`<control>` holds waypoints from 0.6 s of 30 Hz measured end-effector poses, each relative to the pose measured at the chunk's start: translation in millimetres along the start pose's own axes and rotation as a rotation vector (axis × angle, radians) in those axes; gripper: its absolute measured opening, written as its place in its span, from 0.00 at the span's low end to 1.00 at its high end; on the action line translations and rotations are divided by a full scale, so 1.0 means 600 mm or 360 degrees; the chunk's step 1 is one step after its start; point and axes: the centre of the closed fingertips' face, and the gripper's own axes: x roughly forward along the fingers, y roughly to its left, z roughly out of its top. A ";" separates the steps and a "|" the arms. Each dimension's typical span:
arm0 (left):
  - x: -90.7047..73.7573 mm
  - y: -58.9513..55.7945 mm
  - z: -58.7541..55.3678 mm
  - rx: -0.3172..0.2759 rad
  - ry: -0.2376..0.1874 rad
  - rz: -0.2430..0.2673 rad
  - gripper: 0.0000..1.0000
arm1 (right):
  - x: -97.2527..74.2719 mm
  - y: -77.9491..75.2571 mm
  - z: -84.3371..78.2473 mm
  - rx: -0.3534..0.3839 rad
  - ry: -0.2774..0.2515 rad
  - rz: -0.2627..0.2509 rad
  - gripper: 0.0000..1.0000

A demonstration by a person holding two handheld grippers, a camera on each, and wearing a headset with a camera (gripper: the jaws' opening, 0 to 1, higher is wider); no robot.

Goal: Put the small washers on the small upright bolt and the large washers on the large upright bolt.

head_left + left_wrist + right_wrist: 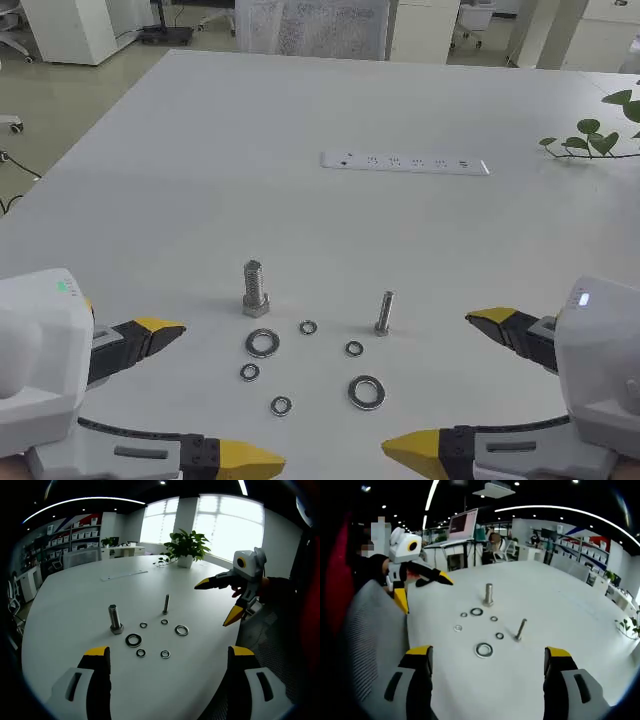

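- Six loose pieces lie flat on the white table (300,220), none of them over a bolt yet. All sit on the person's side of the large bolt (256,290), which stands upright on its hex head.
- The first large washer (262,343) lies just in front of the large bolt. The second large washer (367,392) lies further toward the person and off to the right of that bolt.
- The four small washers (308,327) are scattered around those two, near the large bolt and touching nothing.
- The small bolt (384,313) is thinner and stands upright to the right of the large bolt, well apart from it.
- The left gripper (233,394) has its jaws spread wide and holds nothing. It hangs to the left of the large bolt, nearer the person.
- The right gripper (425,382) is likewise spread and empty, to the right of the large bolt, out past the small bolt.
- The washers look like thin, stiff, light steel and are probably slick on the smooth top.
- A flat pinch from above will likely push one away, so take it across the outer rim, edge to edge, and keep the hole clear for the bolt.
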 end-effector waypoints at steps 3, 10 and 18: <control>0.000 -0.001 0.000 0.0000 -0.0001 -0.0001 0.97 | 0.000 0.000 -0.001 -0.0002 0.0003 0.0000 0.92; 0.001 -0.002 0.000 0.0002 0.0003 -0.0004 0.97 | -0.001 0.001 -0.001 -0.0002 0.0006 0.0004 0.91; 0.002 -0.003 -0.001 -0.0001 0.0008 -0.0006 0.97 | 0.000 0.002 -0.003 -0.0002 0.0012 0.0008 0.91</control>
